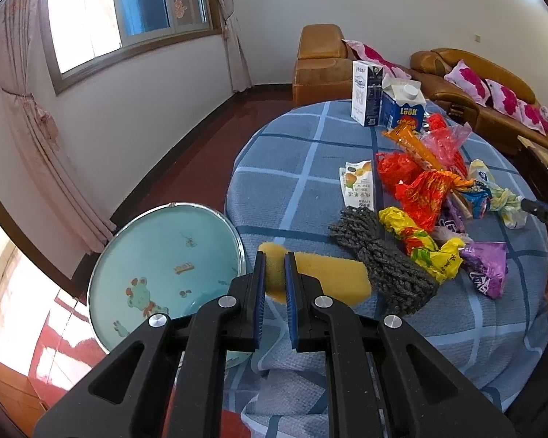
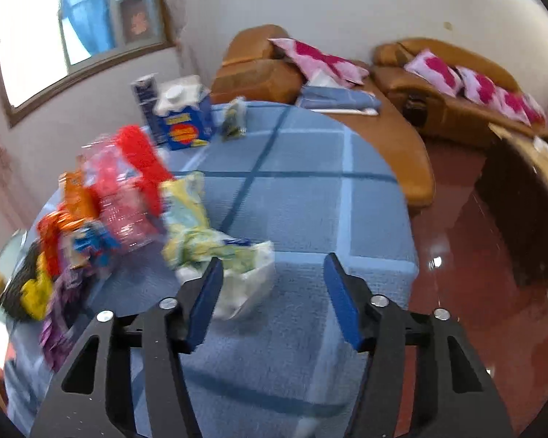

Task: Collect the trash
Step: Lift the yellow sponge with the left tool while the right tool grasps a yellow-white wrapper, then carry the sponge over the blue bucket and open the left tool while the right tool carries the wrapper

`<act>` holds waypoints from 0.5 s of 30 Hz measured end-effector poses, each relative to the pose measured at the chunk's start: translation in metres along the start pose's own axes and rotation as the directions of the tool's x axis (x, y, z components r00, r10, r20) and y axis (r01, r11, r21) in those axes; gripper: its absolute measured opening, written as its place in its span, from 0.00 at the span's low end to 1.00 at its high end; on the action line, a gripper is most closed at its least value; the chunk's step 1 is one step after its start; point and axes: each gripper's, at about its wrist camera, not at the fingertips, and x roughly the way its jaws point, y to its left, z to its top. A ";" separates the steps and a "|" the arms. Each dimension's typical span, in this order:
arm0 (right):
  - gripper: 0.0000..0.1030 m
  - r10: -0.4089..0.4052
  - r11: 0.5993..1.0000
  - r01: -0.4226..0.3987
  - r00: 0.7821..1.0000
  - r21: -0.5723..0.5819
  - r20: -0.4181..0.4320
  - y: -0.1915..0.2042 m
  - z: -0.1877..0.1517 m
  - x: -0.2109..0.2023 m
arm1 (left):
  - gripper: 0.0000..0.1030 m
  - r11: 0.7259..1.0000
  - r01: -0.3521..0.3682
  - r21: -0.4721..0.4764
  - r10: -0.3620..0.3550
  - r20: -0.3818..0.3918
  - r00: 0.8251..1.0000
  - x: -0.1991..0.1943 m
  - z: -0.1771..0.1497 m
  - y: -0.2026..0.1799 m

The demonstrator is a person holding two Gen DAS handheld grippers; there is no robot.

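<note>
A heap of crumpled wrappers (image 1: 431,197), red, orange, yellow and purple, lies on the round table with the blue checked cloth (image 1: 292,168). My left gripper (image 1: 274,255) is shut on the near end of a yellow sponge (image 1: 328,281) at the table's left edge. In the blurred right wrist view, my right gripper (image 2: 273,259) is open low over the cloth. A pale yellow-white plastic bag (image 2: 237,273) lies against its left finger (image 2: 204,292), and the right pad is apart from it. The same heap (image 2: 102,211) sits to its left.
A round teal basin (image 1: 157,262) with a frog picture stands beside the table at the left. A grey knitted cloth (image 1: 383,262) lies by the sponge. Two milk cartons (image 1: 383,98) stand at the far edge. Brown sofas (image 2: 456,84) and a red floor (image 2: 475,292) lie beyond.
</note>
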 end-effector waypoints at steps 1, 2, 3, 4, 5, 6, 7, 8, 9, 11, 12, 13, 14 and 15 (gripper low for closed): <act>0.52 0.021 0.999 -0.021 1.000 0.038 -0.022 -0.003 0.000 0.007 | 0.10 1.000 0.001 -0.001 -0.001 -0.005 1.000 0.001 -0.001 0.000; 0.51 0.054 0.996 -0.051 0.997 0.068 -0.047 -0.006 -0.001 0.013 | 0.10 1.000 0.005 -0.004 -0.005 -0.011 1.000 0.002 -0.002 0.001; 0.39 0.063 0.996 -0.060 0.997 0.066 -0.040 -0.005 -0.001 0.014 | 0.10 1.000 0.009 -0.006 -0.009 -0.014 1.000 0.003 -0.002 0.001; 0.30 0.078 0.996 -0.076 0.996 0.052 -0.046 -0.003 0.000 0.016 | 0.10 1.000 0.011 -0.005 -0.011 -0.016 1.000 0.003 -0.002 0.001; 0.20 0.129 0.991 -0.125 0.988 0.057 -0.080 -0.001 -0.002 0.023 | 0.10 1.000 0.013 -0.005 -0.013 -0.018 1.000 0.003 -0.002 0.000; 0.19 0.127 0.991 -0.123 0.988 0.046 -0.092 0.001 -0.003 0.027 | 0.10 1.000 0.015 -0.002 -0.015 -0.019 1.000 0.003 -0.002 0.000; 0.18 0.114 0.993 -0.112 0.990 0.025 -0.084 0.004 -0.004 0.027 | 0.10 1.000 0.015 -0.001 -0.015 -0.018 1.000 0.002 -0.002 0.000; 0.17 0.100 0.995 -0.100 0.992 0.001 -0.077 0.007 -0.005 0.026 | 0.10 1.000 0.015 -0.001 -0.015 -0.016 1.000 0.001 -0.001 0.000; 0.17 0.094 0.995 -0.095 0.993 -0.011 -0.069 0.009 -0.006 0.024 | 0.10 1.000 0.012 -0.001 -0.012 -0.011 1.000 -0.001 0.000 0.001; 0.15 0.076 0.997 -0.077 0.996 -0.031 -0.046 0.010 -0.003 0.018 | 0.10 1.000 0.007 -0.004 -0.007 0.001 1.000 -0.005 0.002 0.003; 0.15 0.061 0.997 -0.062 0.998 -0.041 -0.019 0.009 0.000 0.010 | 0.10 1.000 0.004 -0.007 -0.003 0.008 1.000 -0.008 0.003 0.005; 0.15 0.052 0.998 -0.051 0.999 -0.047 0.003 0.007 0.004 0.003 | 0.10 1.000 0.000 -0.012 0.000 0.017 1.000 -0.012 0.005 0.007; 0.15 0.042 0.998 -0.040 0.999 -0.055 0.033 0.006 0.008 -0.006 | 0.10 1.000 -0.005 -0.017 0.006 0.026 1.000 -0.015 0.007 0.010; 0.15 0.034 0.997 -0.030 0.997 -0.065 0.068 0.005 0.013 -0.017 | 0.10 1.000 -0.008 -0.021 0.009 0.031 0.999 -0.017 0.008 0.012</act>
